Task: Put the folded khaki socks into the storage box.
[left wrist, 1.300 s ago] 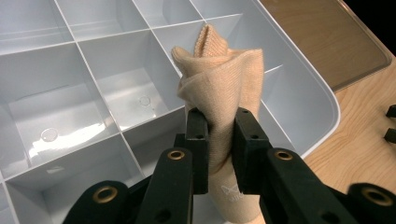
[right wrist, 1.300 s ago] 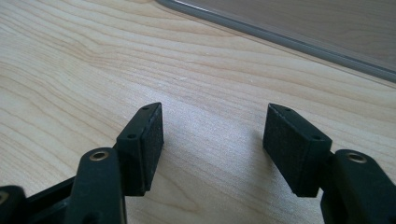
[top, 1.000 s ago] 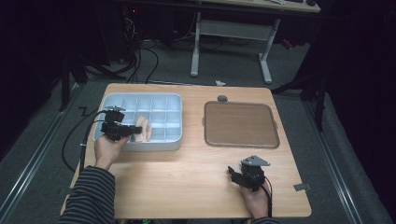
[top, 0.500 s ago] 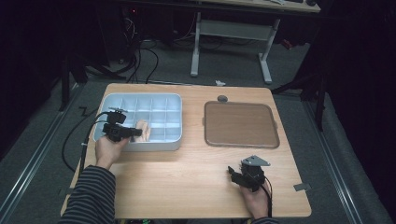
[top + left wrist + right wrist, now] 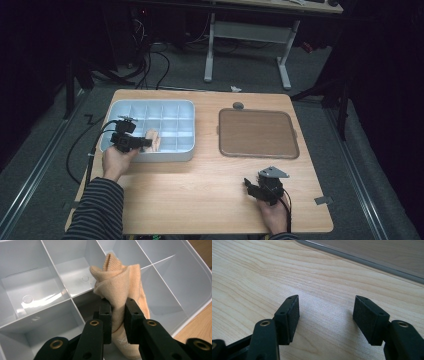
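Note:
A peach-coloured knitted sock [image 5: 120,290] is pinched between the jaws of my left gripper [image 5: 117,312], bunched and folded above the pads. It hangs over a front compartment of the pale blue divided tray [image 5: 150,107]; in the high view the sock [image 5: 153,139] sits near the tray's front edge, right of the left gripper [image 5: 145,143]. My right gripper [image 5: 325,315] rests low over the bare wooden table [image 5: 262,270], jaws apart with nothing between them. In the high view the right gripper [image 5: 248,186] lies near the table's front right.
A brown flat tray [image 5: 257,133] with a grey rim lies on the table's right half; its edge [image 5: 367,262] crosses the top of the right gripper view. A small grey knob [image 5: 238,105] sits behind it. The tray's other compartments [image 5: 30,287] hold nothing.

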Available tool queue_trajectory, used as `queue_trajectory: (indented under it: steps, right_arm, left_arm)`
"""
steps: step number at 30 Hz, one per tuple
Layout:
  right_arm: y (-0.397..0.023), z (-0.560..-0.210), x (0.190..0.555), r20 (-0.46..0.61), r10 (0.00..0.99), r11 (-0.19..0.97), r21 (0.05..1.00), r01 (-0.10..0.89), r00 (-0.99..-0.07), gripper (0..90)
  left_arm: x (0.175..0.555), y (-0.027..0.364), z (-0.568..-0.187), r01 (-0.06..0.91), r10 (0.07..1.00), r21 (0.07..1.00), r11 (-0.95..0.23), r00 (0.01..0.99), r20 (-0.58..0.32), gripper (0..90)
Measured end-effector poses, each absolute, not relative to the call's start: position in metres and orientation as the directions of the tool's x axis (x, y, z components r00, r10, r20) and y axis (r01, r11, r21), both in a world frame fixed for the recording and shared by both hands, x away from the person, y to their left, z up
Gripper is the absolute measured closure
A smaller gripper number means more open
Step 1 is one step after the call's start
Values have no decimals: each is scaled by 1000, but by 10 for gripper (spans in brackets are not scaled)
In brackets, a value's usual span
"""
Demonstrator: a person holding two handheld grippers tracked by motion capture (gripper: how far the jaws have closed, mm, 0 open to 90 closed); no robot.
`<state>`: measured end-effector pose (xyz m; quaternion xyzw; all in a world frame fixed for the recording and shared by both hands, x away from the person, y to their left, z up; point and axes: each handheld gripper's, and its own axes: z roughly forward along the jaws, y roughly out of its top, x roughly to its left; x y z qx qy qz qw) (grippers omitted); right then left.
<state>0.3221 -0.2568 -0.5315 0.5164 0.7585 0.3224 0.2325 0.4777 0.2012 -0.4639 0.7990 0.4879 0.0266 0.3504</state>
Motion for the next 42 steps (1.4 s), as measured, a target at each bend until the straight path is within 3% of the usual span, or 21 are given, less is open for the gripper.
queue_trajectory:
  steps: [42]
  right_arm:
    - [-257,-531,322,-20,933,259,729,634,-358,380]
  left_arm:
    - [480,197,-467,756,807,561,-338,540,-240,788]
